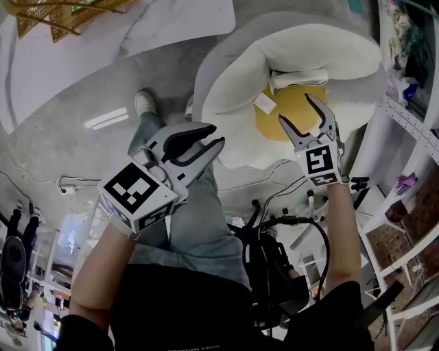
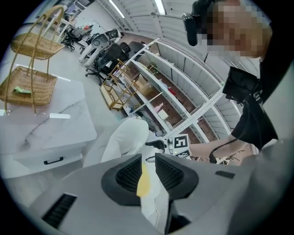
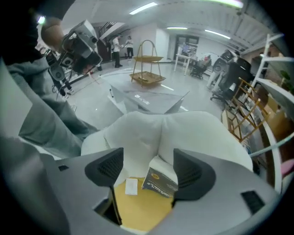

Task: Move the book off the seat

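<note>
A white armchair (image 1: pixel 233 89) holds a round yellow seat cushion (image 1: pixel 273 129). The book (image 1: pixel 299 78) leans at the back of the seat; its dark cover with a gold emblem (image 3: pixel 161 181) shows in the right gripper view. A small white card (image 1: pixel 264 103) lies on the cushion beside it. My right gripper (image 1: pixel 295 108) hangs open above the cushion, tilted down, with the book between and beyond its fingers (image 3: pixel 148 158), not touching it. My left gripper (image 1: pixel 218 135) is left of the chair over the person's legs, its jaws a narrow gap apart (image 2: pixel 148 163) and empty.
A marble-top table (image 1: pixel 103 41) with a wicker basket stand (image 1: pixel 55 17) is at the upper left. White shelving (image 1: pixel 411 137) runs down the right side. Cables (image 1: pixel 274 188) lie on the floor before the chair. The person's legs (image 1: pixel 199 226) reach toward it.
</note>
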Action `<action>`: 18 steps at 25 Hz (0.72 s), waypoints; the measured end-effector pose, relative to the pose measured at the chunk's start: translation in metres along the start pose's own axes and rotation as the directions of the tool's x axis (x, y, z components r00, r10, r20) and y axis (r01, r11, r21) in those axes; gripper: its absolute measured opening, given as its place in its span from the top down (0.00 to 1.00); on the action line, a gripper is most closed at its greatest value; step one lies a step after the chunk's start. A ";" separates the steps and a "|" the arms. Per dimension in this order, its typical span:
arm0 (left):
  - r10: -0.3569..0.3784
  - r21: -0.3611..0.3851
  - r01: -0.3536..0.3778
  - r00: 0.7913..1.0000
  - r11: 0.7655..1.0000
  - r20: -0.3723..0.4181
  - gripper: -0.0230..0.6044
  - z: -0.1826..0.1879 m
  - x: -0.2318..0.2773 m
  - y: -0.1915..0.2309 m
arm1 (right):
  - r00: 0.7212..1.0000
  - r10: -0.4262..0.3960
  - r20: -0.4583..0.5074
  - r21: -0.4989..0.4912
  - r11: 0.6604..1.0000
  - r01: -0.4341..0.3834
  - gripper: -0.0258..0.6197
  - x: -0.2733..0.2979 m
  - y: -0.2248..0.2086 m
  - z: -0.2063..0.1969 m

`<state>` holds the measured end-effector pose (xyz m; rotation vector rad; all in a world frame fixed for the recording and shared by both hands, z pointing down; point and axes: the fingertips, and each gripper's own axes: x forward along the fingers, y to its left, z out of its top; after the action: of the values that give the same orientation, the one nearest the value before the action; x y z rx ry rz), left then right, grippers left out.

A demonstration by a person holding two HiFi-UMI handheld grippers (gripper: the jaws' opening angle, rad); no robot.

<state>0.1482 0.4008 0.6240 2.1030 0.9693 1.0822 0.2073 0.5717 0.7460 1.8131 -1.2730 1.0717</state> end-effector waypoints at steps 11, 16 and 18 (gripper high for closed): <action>0.010 -0.066 -0.010 1.000 0.998 -0.003 0.82 -0.036 0.026 0.033 | 0.987 0.034 -0.157 -0.396 0.913 -0.095 0.45 0.066 -0.005 -0.036; 0.032 -0.072 -0.030 0.999 0.997 0.030 0.81 -0.040 0.033 0.049 | 0.971 0.036 -0.237 -0.516 0.842 -0.157 0.45 0.095 -0.005 -0.059; 0.030 -0.084 -0.026 0.999 0.996 0.043 0.81 -0.039 0.036 0.054 | 0.962 0.040 -0.272 -0.556 0.809 -0.191 0.45 0.103 -0.006 -0.066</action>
<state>0.1485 0.4054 0.6999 2.0695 0.8615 1.0673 0.2160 0.5891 0.8673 1.1137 -1.3791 0.8153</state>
